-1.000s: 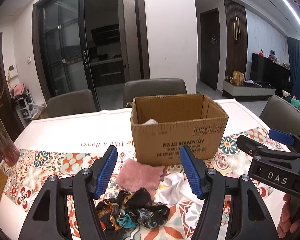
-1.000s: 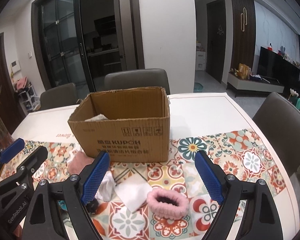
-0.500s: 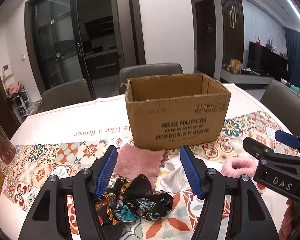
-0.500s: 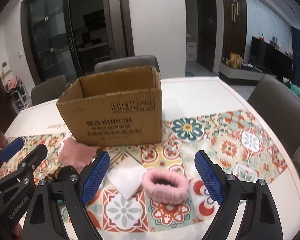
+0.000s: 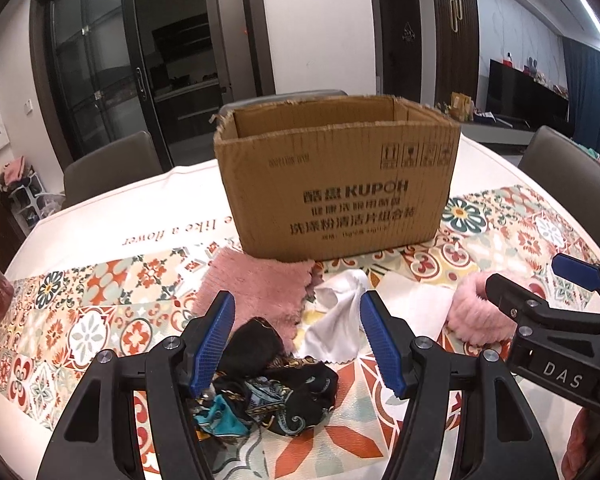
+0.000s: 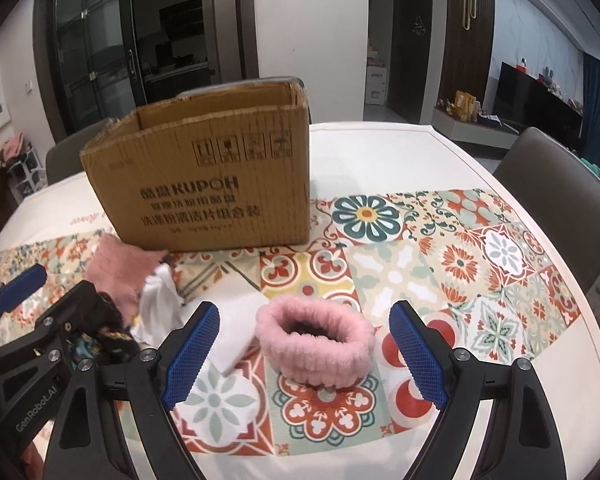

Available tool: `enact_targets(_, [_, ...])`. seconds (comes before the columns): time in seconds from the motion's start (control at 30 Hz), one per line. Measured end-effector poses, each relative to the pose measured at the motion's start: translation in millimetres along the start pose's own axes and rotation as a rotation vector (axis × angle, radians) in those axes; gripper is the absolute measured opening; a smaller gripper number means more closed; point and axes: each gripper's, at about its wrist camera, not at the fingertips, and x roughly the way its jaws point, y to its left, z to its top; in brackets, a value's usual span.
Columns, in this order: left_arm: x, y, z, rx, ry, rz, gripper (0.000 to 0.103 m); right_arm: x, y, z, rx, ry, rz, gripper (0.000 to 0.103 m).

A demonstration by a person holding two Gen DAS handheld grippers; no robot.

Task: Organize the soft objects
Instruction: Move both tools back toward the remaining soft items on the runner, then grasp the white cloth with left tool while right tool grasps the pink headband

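Before cardboard box (image 5: pixel 340 184): both hand-held grippers (image 5: pixel 296 344) (image 6: pixel 306 354) apart, empty; pink band (image 6: pixel 316 340) between right's pads.

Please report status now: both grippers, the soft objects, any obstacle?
Left gripper open above dark patterned scarf. Right gripper open, pink fluffy band between fingers, not gripped. Cardboard box behind. No obstacle.

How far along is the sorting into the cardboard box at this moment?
Early. The box interior is not visible, so nothing counts as done. Nothing is held: the left hand-held gripper is open over the dark patterned scarf, the right hand-held gripper open around the pink fuzzy band. The pink towel and white cloths remain out too.
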Motion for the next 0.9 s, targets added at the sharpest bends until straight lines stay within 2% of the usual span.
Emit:
enact_targets(0.3, [27.6,-13.4,-8.8,0.031,0.040,-0.025,0.064,18.1,-5.9,-12.6,-0.015,0.028,-0.025,0.088])
enact_targets(0.9, [77.4,-28.5,-16.6,0.046,0.106,-0.058,0.063,55.9,-9.5,-19.6,-0.009,0.085,0.005,0.088])
